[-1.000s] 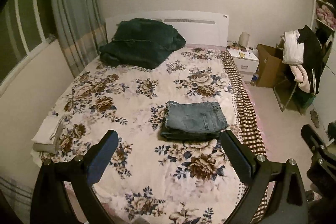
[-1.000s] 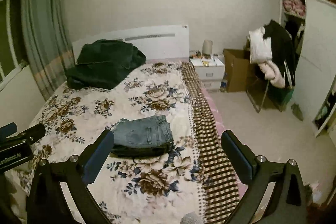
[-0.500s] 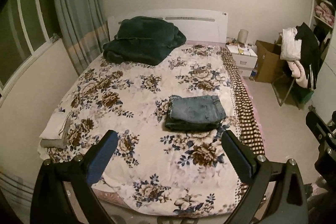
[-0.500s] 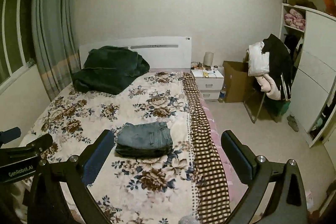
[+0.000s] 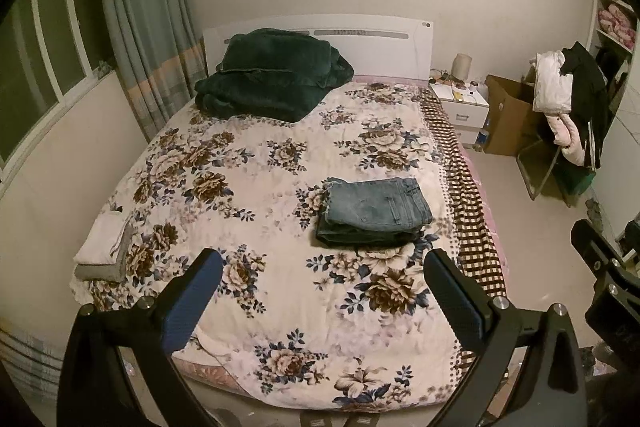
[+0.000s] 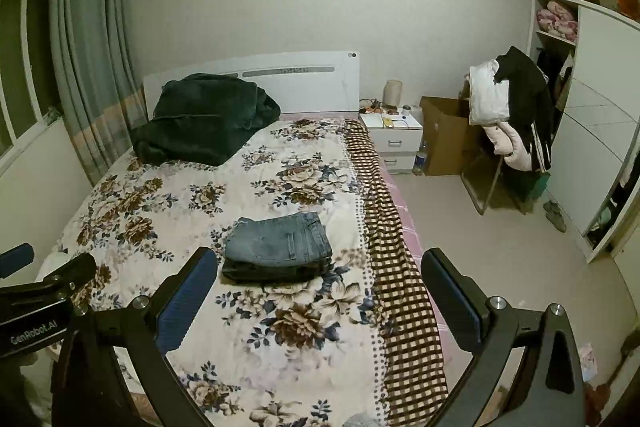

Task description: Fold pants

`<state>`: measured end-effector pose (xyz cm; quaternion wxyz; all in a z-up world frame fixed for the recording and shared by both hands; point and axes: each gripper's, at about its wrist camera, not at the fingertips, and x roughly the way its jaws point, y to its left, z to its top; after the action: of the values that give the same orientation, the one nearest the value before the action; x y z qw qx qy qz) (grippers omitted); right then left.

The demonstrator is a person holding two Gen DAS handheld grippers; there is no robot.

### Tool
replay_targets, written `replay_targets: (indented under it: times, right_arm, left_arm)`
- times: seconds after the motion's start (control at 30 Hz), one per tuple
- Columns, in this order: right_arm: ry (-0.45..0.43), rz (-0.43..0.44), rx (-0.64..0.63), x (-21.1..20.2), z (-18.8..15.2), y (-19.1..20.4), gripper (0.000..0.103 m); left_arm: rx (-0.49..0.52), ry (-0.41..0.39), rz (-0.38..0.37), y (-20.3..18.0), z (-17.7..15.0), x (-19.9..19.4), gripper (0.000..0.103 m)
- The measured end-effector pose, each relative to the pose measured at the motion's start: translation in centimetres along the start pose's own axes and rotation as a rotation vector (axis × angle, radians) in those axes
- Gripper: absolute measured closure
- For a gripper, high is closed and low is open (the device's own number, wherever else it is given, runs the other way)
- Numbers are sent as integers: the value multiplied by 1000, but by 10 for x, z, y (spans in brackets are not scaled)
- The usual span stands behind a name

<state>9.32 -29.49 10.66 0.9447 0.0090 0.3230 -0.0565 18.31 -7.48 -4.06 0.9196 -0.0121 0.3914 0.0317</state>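
The blue jeans [image 5: 374, 213] lie folded in a neat rectangular stack on the floral bedspread [image 5: 248, 187], near the bed's right side; they also show in the right wrist view [image 6: 278, 247]. My left gripper [image 5: 324, 297] is open and empty, held back above the foot of the bed, well short of the jeans. My right gripper [image 6: 320, 297] is open and empty too, also back from the jeans. The body of the left gripper shows at the left edge of the right wrist view [image 6: 36, 303].
A dark green blanket [image 5: 272, 75] is piled at the headboard. A folded white and grey cloth [image 5: 104, 247] lies at the bed's left corner. A nightstand [image 5: 460, 103], cardboard box [image 5: 508, 115] and a chair heaped with clothes [image 5: 568, 107] stand to the right.
Both grippers have pulled back and up from the bed, so the folded jeans look farther away. The jeans have not moved. Both grippers stay open.
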Motion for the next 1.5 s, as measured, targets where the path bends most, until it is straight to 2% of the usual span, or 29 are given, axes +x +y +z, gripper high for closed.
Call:
replay_targets:
  times: [0.9, 1.5]
  right_arm:
    - [16, 15, -6, -2, -10, 11, 0]
    - [41, 29, -19, 4, -5, 13, 0]
  left_arm:
    - [-11, -6, 1, 6, 2, -5, 0]
    - [-14, -7, 3, 6, 1, -6, 0]
